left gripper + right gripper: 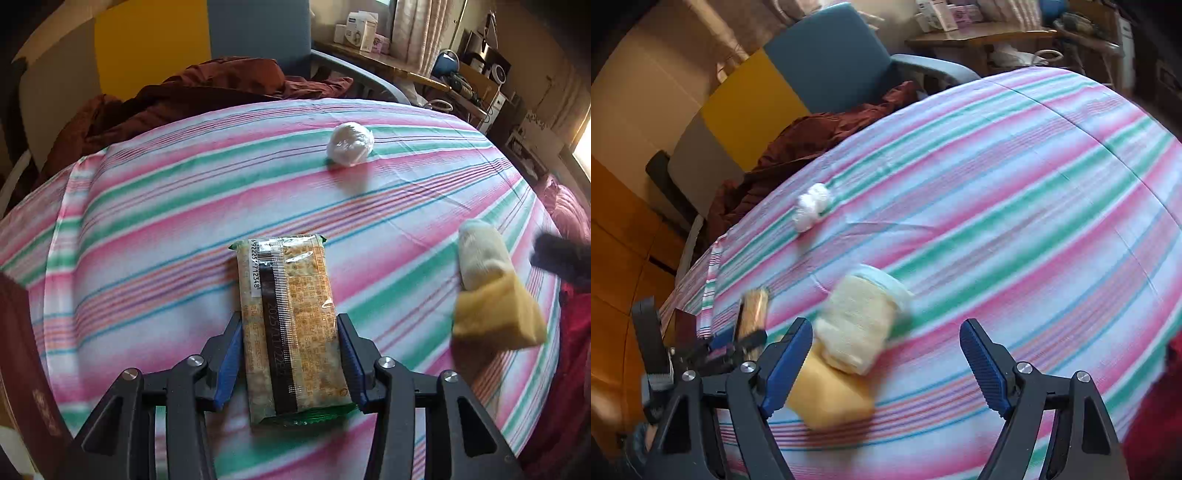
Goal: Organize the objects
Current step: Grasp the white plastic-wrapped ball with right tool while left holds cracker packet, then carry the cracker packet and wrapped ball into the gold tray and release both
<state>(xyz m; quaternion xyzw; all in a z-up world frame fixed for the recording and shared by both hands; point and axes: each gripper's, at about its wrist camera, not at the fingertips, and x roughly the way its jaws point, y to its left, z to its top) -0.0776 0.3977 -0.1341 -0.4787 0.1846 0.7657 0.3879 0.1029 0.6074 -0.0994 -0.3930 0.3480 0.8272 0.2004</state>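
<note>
Left wrist view shows the left gripper [290, 354] clamped on the sides of a cracker packet [290, 325], which lies lengthwise on the striped sheet [147, 206], probably so it can be lifted level. The right gripper [886, 365] hangs with jaws apart just beside a yellow sponge [831, 398], likely its next pick; a white ball [350, 143] sits well apart

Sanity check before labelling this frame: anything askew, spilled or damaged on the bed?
Nothing spilled or torn. The cracker packet sits straight between the left tongs, wrapper intact. The yellow sponge lies loose beside the open right tongs, blurred. The white wad rests alone on the striped sheet.
</note>
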